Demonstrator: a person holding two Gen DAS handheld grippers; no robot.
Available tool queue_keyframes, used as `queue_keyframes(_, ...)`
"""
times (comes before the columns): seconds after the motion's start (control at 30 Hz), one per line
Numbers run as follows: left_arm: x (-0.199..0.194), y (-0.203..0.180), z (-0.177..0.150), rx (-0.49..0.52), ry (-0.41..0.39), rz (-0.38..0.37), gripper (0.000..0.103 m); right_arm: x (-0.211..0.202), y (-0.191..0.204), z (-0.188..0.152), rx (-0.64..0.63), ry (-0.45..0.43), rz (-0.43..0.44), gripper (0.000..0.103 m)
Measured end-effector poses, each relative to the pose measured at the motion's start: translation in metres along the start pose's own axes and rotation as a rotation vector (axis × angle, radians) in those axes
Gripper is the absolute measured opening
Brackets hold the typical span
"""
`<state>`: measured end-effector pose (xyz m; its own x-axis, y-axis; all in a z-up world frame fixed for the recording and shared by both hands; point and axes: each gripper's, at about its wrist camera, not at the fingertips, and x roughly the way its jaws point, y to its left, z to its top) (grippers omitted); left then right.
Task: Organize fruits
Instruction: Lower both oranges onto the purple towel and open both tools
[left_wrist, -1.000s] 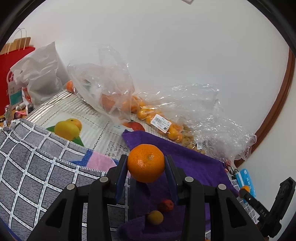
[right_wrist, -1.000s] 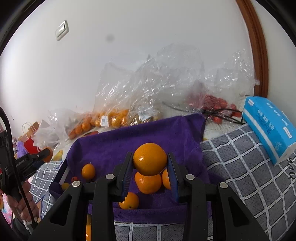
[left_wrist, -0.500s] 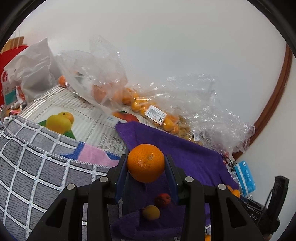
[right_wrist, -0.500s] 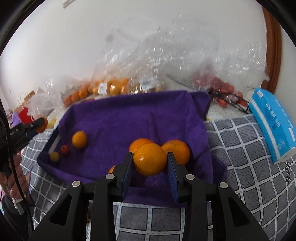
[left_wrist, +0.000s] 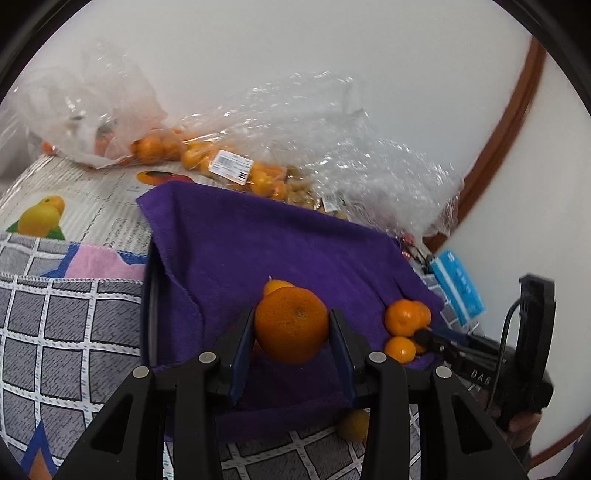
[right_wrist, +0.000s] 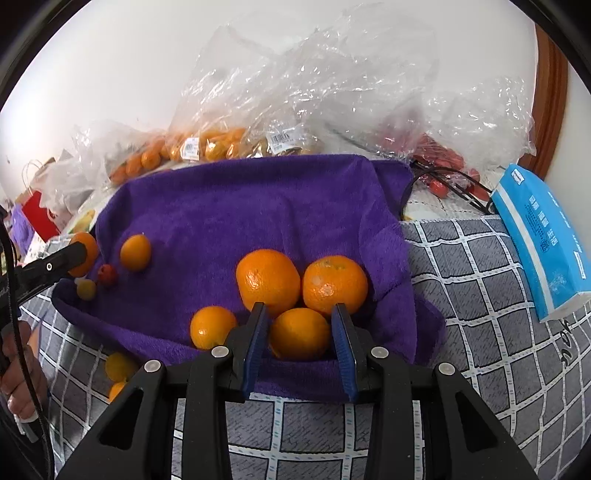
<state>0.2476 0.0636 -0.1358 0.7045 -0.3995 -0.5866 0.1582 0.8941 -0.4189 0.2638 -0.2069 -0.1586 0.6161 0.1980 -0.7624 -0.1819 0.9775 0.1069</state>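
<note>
A purple towel (left_wrist: 240, 251) (right_wrist: 258, 206) lines a tray on the checked cloth. My left gripper (left_wrist: 292, 319) is shut on a large orange (left_wrist: 291, 332) and hangs over the towel's near left part; it also shows as a left gripper (right_wrist: 79, 254) in the right wrist view. My right gripper (right_wrist: 299, 321) is shut on a smaller orange (right_wrist: 299, 338), low at the towel's front edge, just in front of two big oranges (right_wrist: 267, 282) (right_wrist: 334, 284). Another orange (right_wrist: 212, 326) lies to its left. A small orange (right_wrist: 135, 253), a red fruit (right_wrist: 108, 275) and a yellow fruit (right_wrist: 86, 288) lie at the towel's left.
Clear plastic bags of oranges (right_wrist: 207, 144) and of red fruit (right_wrist: 439, 162) line the wall behind the tray. A blue tissue pack (right_wrist: 539, 240) lies on the checked cloth (right_wrist: 480, 295) at the right. Two yellow fruits (right_wrist: 120, 365) sit off the towel's front left, near a person's hand (right_wrist: 18, 369).
My left gripper swung right and lower, over the purple towel, still holding its orange. My right gripper sank with its orange to the towel's front, beside the two big oranges.
</note>
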Motion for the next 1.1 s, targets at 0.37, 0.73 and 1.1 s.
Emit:
queue_keyframes(0.37,0.012,-0.005,-0.005,0.013,0.061,-0.014,0.038,-0.013,-0.006,0.004,0.055,-0.06,0.049,0.036)
queue_keyframes(0.73,0.02,-0.016,-0.011,0.087,0.093,0.054,0.038,-0.011,-0.006,0.004,0.083,-0.08,0.039,0.038)
queue_keyframes(1.1,0.026,-0.024,-0.016,0.151,0.107,0.139,0.038,-0.01,-0.007,0.004,0.094,-0.099,0.031,0.038)
